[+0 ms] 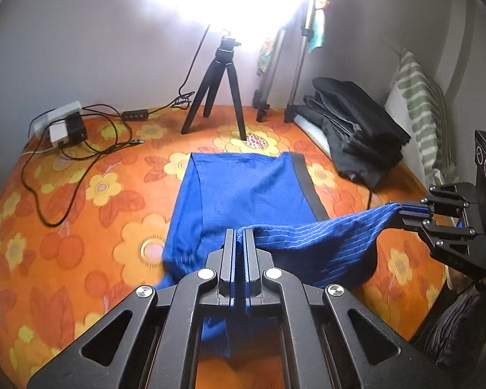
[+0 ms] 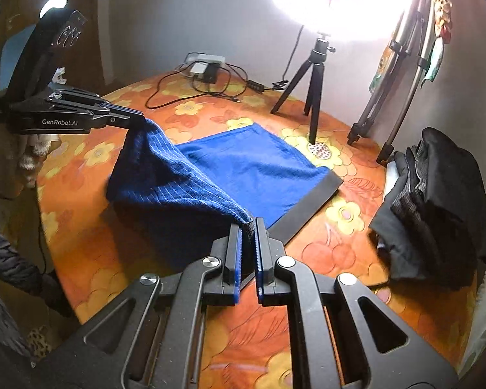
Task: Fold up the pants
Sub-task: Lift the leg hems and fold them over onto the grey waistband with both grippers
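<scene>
Blue pants (image 1: pixel 243 188) (image 2: pixel 256 168) with a dark waistband (image 2: pixel 311 207) lie on the orange flowered sheet. Their near end is lifted off the sheet and stretched between both grippers. My left gripper (image 1: pixel 239 233) is shut on one corner of the lifted blue fabric; in the right wrist view the left gripper (image 2: pixel 141 120) reaches in from the left. My right gripper (image 2: pixel 248 223) is shut on the other corner, next to the waistband; in the left wrist view the right gripper (image 1: pixel 401 210) comes in from the right edge. The far part of the pants rests flat.
A pile of folded dark clothes (image 1: pixel 356 129) (image 2: pixel 437 201) sits at the right. A small black tripod (image 1: pixel 217 87) (image 2: pixel 311 90) stands behind the pants, with taller stand legs (image 2: pixel 388 103) beside it. A power strip with chargers and cables (image 1: pixel 64 126) (image 2: pixel 207 68) lies at the back left.
</scene>
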